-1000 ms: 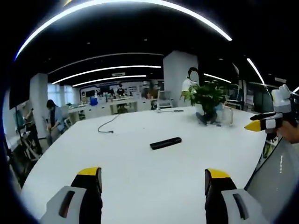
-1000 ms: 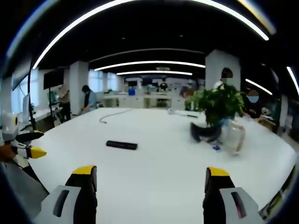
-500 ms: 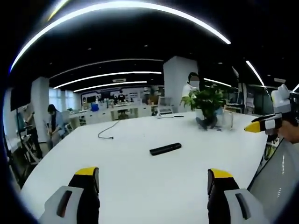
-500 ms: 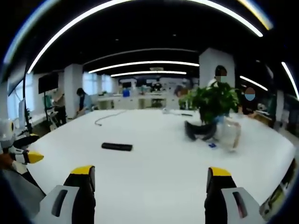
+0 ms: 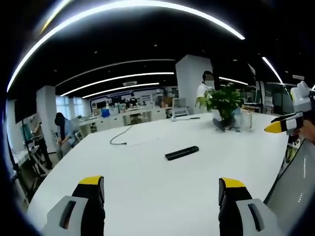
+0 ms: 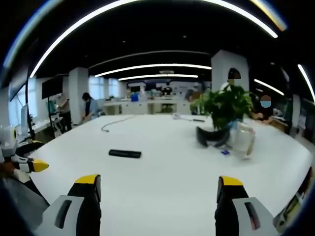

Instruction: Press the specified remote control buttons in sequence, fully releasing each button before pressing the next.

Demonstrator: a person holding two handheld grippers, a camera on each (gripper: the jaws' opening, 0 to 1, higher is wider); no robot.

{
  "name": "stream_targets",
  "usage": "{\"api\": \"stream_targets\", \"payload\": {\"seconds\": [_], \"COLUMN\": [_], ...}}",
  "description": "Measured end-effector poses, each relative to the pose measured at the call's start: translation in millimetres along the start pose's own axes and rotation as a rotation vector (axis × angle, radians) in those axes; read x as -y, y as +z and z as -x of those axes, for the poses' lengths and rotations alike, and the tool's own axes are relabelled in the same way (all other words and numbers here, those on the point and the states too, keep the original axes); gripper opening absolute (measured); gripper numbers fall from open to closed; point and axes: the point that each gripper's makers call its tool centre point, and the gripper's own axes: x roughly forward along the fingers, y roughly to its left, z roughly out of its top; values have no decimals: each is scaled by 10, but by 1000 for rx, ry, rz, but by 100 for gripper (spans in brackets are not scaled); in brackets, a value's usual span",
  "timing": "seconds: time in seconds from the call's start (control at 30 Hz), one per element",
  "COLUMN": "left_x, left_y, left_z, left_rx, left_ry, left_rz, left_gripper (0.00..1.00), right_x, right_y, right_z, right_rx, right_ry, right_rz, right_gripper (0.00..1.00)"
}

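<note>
- The black remote control [image 5: 182,153] [image 6: 125,154] lies flat near the middle of the white table [image 5: 147,172] [image 6: 167,162], well apart from every table edge.
- Left gripper [image 5: 160,194] and right gripper [image 6: 156,192] hover short of the remote, jaws spread, holding nothing.
- The potted plant [image 5: 224,105] [image 6: 224,115] stands well beyond the remote; a cable [image 5: 120,140] lies toward the far edge.
</note>
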Motion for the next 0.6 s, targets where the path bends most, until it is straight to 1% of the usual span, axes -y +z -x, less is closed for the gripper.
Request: {"api": "stream_targets", "payload": {"seconds": [0.13, 0.2, 0.37, 0.43, 0.5, 0.6], "left_x": [19, 21, 1, -29, -59, -91], "left_y": [-40, -64, -86, -115, -150, -123], "left_z": [-13, -19, -11, -10, -17, -9], "left_rx": [-18, -35, -45, -62, -83, -70], "left_ry": [-1, 0, 12, 27, 35, 45], "left_rz": [-31, -38, -55, -62, -53, -44], "left_gripper": [100, 100, 100, 100, 100, 100], "right_x": [-2, -25, -69, -96, -125, -155], "right_y": [9, -7, -30, -55, -72, -44], "right_z": [-1, -9, -23, -31, -39, -26], "right_rx": [5, -5, -17, -33, -43, -29], "right_ry": [6, 18, 38, 48, 62, 76], "right_rz": [-4, -4, 6, 9, 14, 17], "right_gripper": [97, 97, 97, 97, 97, 96]}}
